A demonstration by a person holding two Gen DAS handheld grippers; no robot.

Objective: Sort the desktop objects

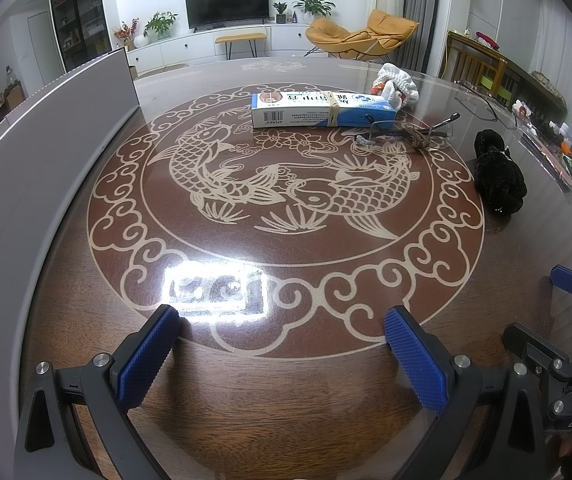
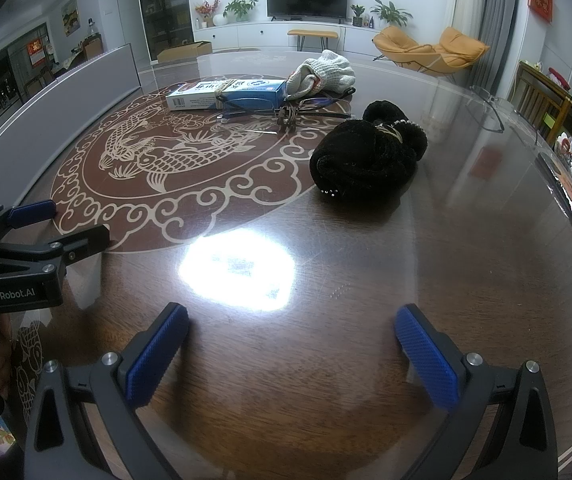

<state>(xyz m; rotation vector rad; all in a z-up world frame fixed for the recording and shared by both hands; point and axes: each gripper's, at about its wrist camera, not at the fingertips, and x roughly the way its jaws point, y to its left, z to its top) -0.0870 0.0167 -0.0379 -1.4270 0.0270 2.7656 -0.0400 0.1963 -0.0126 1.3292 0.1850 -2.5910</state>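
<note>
Left wrist view shows the left gripper (image 1: 282, 332) hovering low over the near part of the tabletop (image 1: 246, 400), jaws spread wide with nothing between them. The right gripper (image 2: 291, 330) sits the same way in its own view: wide open, empty, above bare wood near the front edge.

All 4 things to sort lie toward the far side of the tabletop. The toothpaste box (image 1: 321, 110) lies flat, its long axis running roughly parallel to the far edge, with a rubber band around its middle. Just beyond its right end sits a bundled white glove (image 1: 397, 84). A pair of glasses (image 2: 286, 106) lies in front of the box, arms folded or crossed, lenses facing down; I cannot tell whether it touches the box. The black fuzzy bundle (image 2: 361, 160) rests nearer the right edge, apart from the rest, and closest to the right gripper.

No grasp has begun, I judge. To do it well, I would send the right gripper to the black bundle first, coming from above and pinching across its narrower width. For the box, the jaws should close across the short side, near the band, so it stays level.
</note>
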